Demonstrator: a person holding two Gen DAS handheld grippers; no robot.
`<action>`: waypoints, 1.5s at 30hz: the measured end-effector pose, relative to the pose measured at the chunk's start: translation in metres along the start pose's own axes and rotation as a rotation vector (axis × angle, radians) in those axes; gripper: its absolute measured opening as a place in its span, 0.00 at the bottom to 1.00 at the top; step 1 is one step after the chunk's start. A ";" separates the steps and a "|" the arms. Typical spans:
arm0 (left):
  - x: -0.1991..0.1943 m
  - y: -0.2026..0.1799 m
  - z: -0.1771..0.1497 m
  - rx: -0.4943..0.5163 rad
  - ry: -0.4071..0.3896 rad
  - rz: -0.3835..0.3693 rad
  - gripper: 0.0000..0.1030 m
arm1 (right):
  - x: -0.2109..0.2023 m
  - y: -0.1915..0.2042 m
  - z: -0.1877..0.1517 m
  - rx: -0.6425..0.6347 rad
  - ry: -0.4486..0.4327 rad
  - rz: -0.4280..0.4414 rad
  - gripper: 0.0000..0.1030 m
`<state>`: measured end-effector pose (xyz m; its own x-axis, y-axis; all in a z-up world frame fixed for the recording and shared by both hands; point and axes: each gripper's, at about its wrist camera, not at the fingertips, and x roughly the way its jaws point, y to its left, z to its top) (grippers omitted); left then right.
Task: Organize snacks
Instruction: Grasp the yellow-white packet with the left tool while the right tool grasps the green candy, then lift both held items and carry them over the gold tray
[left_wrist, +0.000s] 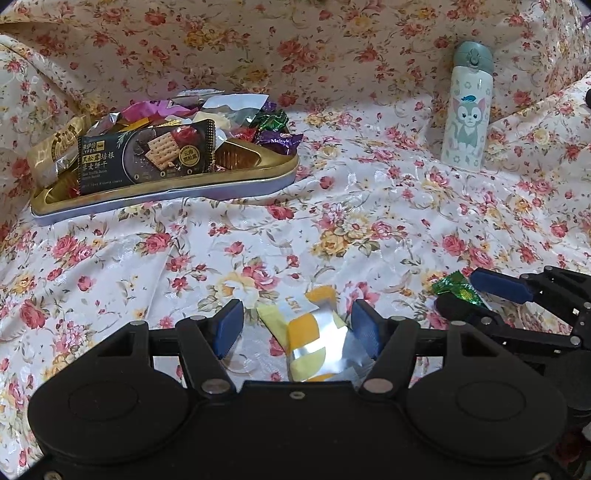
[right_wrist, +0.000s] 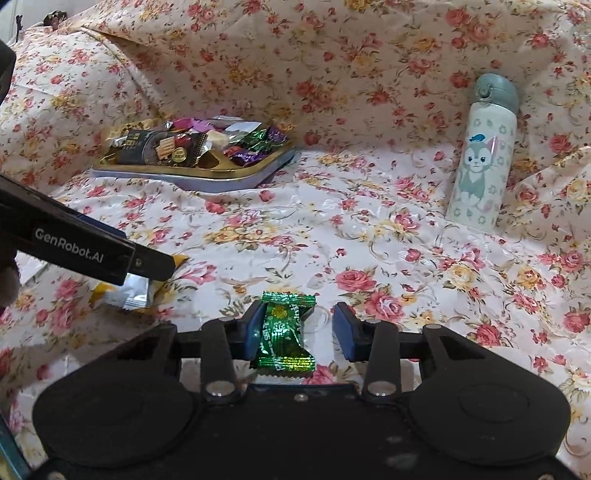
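Note:
A gold tin tray (left_wrist: 236, 173) holds several wrapped snacks, a dark cracker pack (left_wrist: 147, 155) on top; it shows far left in the right wrist view (right_wrist: 221, 177). My left gripper (left_wrist: 295, 325) is open around a yellow and silver snack packet (left_wrist: 314, 339) lying on the floral cloth; the packet also shows in the right wrist view (right_wrist: 136, 291). My right gripper (right_wrist: 299, 328) is open around a green foil candy (right_wrist: 286, 332), which touches the left pad. In the left wrist view the right gripper (left_wrist: 476, 291) and the candy (left_wrist: 458, 288) are at the right.
A white cat-print bottle (left_wrist: 467, 110) with a grey lid stands upright at the back right, also in the right wrist view (right_wrist: 484, 158). Floral cloth (left_wrist: 369, 221) covers the surface and rises behind as a backdrop.

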<state>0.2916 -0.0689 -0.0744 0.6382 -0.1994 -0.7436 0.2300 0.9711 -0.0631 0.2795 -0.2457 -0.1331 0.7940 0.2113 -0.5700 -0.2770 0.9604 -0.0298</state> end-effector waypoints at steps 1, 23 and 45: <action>0.000 0.000 0.000 0.000 -0.002 -0.001 0.66 | 0.000 0.000 -0.001 -0.001 -0.004 -0.006 0.37; 0.012 -0.008 -0.006 0.049 0.009 0.044 0.76 | 0.001 0.001 -0.002 0.004 -0.011 -0.016 0.24; -0.002 -0.002 -0.005 0.066 0.005 0.077 0.45 | 0.002 0.001 -0.003 0.006 -0.015 -0.028 0.24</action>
<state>0.2867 -0.0695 -0.0761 0.6520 -0.1239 -0.7481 0.2283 0.9729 0.0378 0.2789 -0.2447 -0.1363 0.8095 0.1871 -0.5566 -0.2513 0.9671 -0.0403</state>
